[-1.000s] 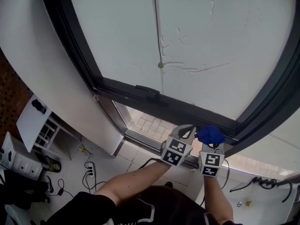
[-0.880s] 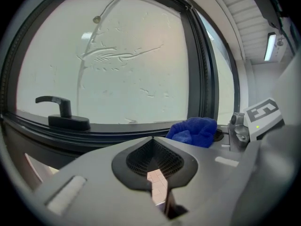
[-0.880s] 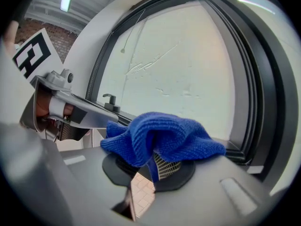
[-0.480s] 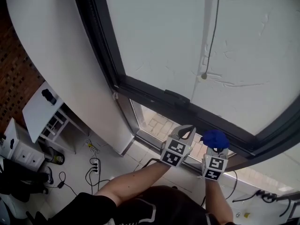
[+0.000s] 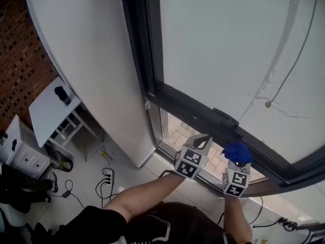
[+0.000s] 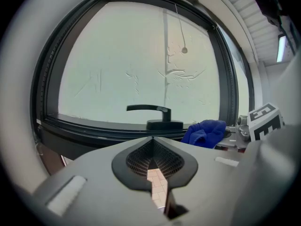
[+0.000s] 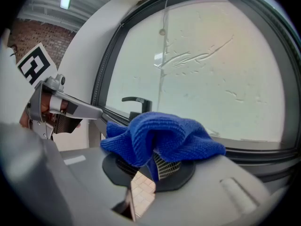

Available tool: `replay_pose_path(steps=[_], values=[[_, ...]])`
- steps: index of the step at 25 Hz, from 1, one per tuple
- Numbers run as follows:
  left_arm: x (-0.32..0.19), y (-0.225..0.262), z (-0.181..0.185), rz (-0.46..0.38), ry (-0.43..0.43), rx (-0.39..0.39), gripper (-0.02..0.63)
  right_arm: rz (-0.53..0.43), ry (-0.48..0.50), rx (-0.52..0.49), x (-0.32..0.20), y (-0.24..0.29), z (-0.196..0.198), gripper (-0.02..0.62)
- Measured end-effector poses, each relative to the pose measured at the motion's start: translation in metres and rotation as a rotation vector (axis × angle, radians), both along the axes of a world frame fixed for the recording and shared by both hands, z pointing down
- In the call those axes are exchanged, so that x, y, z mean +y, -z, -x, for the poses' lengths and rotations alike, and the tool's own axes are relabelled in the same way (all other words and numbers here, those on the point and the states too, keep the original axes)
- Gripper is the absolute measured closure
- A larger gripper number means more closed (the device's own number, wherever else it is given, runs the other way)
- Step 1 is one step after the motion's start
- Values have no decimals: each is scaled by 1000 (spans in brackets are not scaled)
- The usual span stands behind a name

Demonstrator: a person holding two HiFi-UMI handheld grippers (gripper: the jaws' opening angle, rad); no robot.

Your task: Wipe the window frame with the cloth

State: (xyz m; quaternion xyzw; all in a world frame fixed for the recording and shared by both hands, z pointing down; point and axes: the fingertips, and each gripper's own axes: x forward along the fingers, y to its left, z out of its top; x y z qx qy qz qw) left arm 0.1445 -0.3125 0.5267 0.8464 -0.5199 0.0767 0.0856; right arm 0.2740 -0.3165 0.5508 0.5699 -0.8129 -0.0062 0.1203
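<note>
Left hand-held gripper: jaws closed tip to tip, with nothing between them; points forward, away from the body.
Right hand-held gripper: jaws clamped on a bunched blue cloth that spills over its tips.
Spacing: the two sit side by side, near but apart, with the right one slightly lower in the head view.
Left forearm: bare, reaching diagonally up to its gripper from a dark sleeve.
Right forearm: bare, rising almost straight behind its gripper.
Marker cubes: both face the head camera.

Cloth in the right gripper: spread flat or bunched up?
Bunched. The blue cloth is a crumpled wad pinched between the right gripper's jaws, its folds spilling over both pads.
</note>
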Motion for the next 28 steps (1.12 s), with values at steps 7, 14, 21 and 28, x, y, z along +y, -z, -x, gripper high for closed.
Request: replay_pose_path(steps=[7, 14, 21, 28], values=[[-4, -9, 73, 7, 26, 0, 612, -1, -7, 3, -12, -2, 59, 540], [-3, -9, 137, -8, 39, 20, 614, -6, -3, 13, -27, -3, 115, 540], [4, -13, 195, -5, 96, 19, 614, -4, 33, 39, -37, -2, 173, 540], [-4, -13, 248, -7, 175, 46, 614, 0, 144, 81, -48, -2, 243, 540]])
